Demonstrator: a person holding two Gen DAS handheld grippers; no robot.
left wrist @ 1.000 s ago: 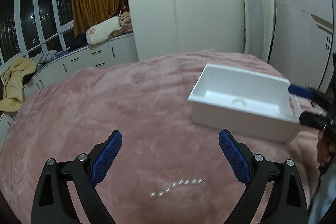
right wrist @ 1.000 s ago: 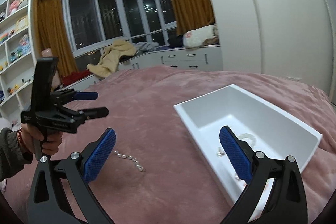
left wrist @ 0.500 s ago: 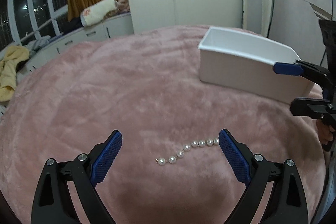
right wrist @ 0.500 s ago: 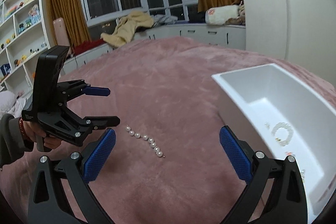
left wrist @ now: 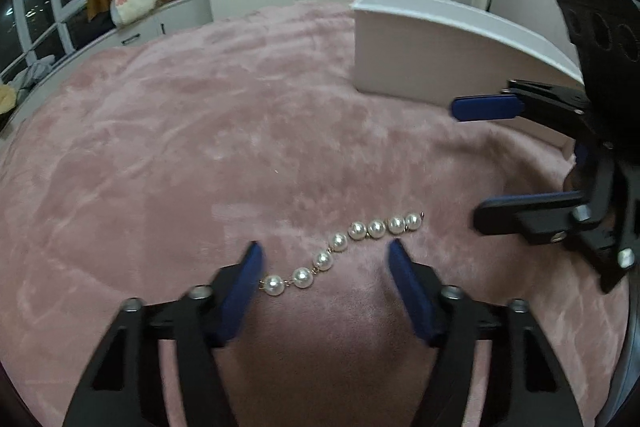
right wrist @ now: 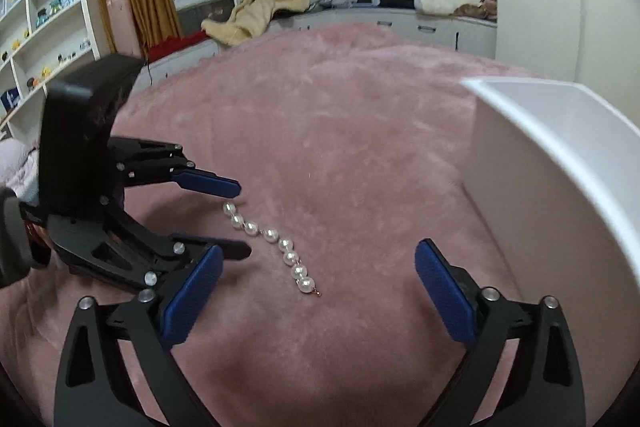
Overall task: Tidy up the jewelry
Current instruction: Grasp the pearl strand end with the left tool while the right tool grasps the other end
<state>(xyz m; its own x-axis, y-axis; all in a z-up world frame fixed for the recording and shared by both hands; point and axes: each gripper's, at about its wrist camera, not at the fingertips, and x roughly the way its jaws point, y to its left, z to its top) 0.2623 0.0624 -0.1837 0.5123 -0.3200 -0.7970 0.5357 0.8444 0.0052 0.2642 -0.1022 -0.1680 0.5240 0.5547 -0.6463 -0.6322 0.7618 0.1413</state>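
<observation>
Bedroom with curtained windows; pink plush bedspread bears one white tray and one eight-pearl strand. Left gripper, closing, straddles the strand without pressing; right gripper gapes wide nearby.

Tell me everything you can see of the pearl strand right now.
The pearl strand is a short open chain of eight round, glossy white beads joined by small gold-coloured links, with a bare wire tip at one end. It lies flat on the pink plush blanket in a loose, slightly kinked line, not looped. The left gripper straddles one end, jaws just closing, one pad beside the last bead; no pad presses on it yet. The right gripper is open near the other end.
</observation>
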